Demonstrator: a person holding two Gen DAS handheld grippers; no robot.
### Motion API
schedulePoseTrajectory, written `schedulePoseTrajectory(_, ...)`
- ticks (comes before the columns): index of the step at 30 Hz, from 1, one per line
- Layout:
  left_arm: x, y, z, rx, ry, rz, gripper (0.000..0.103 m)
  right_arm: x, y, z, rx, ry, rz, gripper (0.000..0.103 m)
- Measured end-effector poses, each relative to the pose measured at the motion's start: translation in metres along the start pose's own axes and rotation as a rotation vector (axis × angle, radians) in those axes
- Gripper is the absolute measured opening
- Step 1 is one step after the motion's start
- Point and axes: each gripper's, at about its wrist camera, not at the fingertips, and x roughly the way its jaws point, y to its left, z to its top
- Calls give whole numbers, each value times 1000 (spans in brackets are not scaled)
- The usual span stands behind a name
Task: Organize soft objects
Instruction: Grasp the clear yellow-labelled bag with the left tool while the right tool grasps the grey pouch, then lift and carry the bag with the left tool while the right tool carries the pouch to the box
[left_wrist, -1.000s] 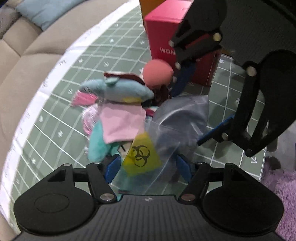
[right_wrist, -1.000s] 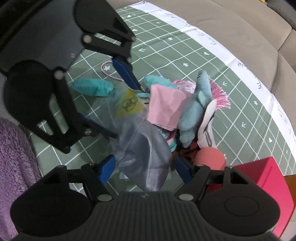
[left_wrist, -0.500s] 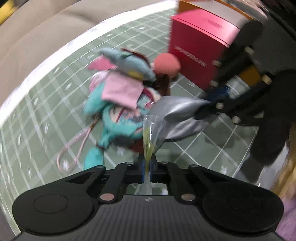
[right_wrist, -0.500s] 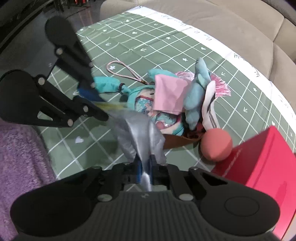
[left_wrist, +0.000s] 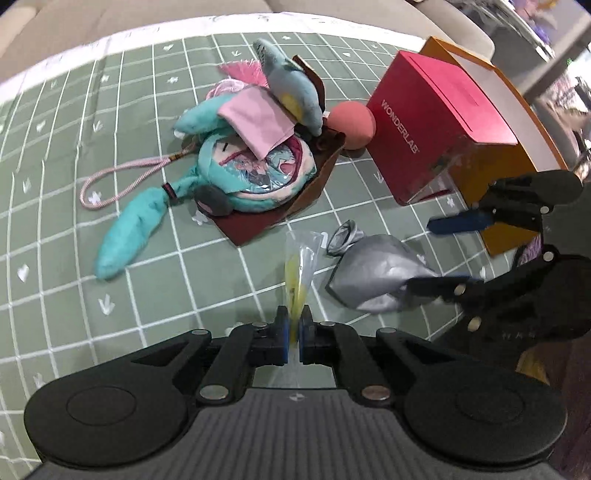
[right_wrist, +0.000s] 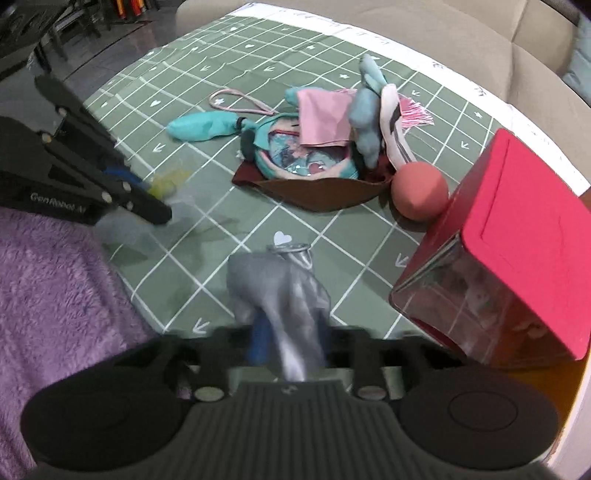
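Note:
My left gripper (left_wrist: 293, 334) is shut on a clear plastic bag with a yellow biohazard label (left_wrist: 301, 266), held edge-on above the green grid mat (left_wrist: 110, 258). My right gripper (right_wrist: 288, 343) shows in the left wrist view (left_wrist: 454, 254) with its jaws parting; the deflated silver balloon (right_wrist: 280, 284) (left_wrist: 373, 277) lies between them. A pile of soft things sits further out: a teal plush pouch (left_wrist: 251, 170), a pink cloth (left_wrist: 258, 118), a blue plush bird (left_wrist: 291, 92) and a coral ball (left_wrist: 351, 120).
A red box (left_wrist: 432, 122) (right_wrist: 517, 236) stands on an orange box (left_wrist: 509, 155) at the right. A purple fluffy rug (right_wrist: 48, 295) lies at the mat's near edge. A beige sofa (right_wrist: 461, 33) borders the far side. A pink cord loop (left_wrist: 125, 177) trails from the pouch.
Both grippers pulled back from the pile, the left carrying the clear bag, the right the silver balloon. The right gripper's jaws, shut half a second ago, have begun to part.

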Motion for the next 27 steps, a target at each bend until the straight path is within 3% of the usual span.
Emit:
schedulePoseTrajectory(3,4,-1,-4,-35,-12,-8,5,4,-4,2,37,-31,-17,73)
schedulePoseTrajectory(4,6,0,-4,-54,-14,-17,5,6,-5,3,58,-33,-5,84)
schedulePoseTrajectory(8,13,-1,-7,-77,-15,-26,5,21,-8,5,141,-18,-21,87)
schedulePoseTrajectory(11,15,-4,-7,-71,-16,-7,5,31,-8,5,203,6,25,74)
schedulePoseTrajectory(17,22,-4,-6,-84,-8,21,5,45,3,6,176,31,-10,48)
schedulePoseTrajectory(18,23,-3,-5,-91,-7,20,5,46,4,6,174,37,-8,38)
schedulePoseTrajectory(20,23,-1,-4,-101,-5,23,5,47,6,5,168,36,-29,29)
schedulePoseTrajectory(22,24,0,-4,-102,0,31,5,47,7,5,152,34,-49,7)
schedulePoseTrajectory(27,23,-4,-3,-77,-7,67,5,39,4,3,159,8,-69,0)
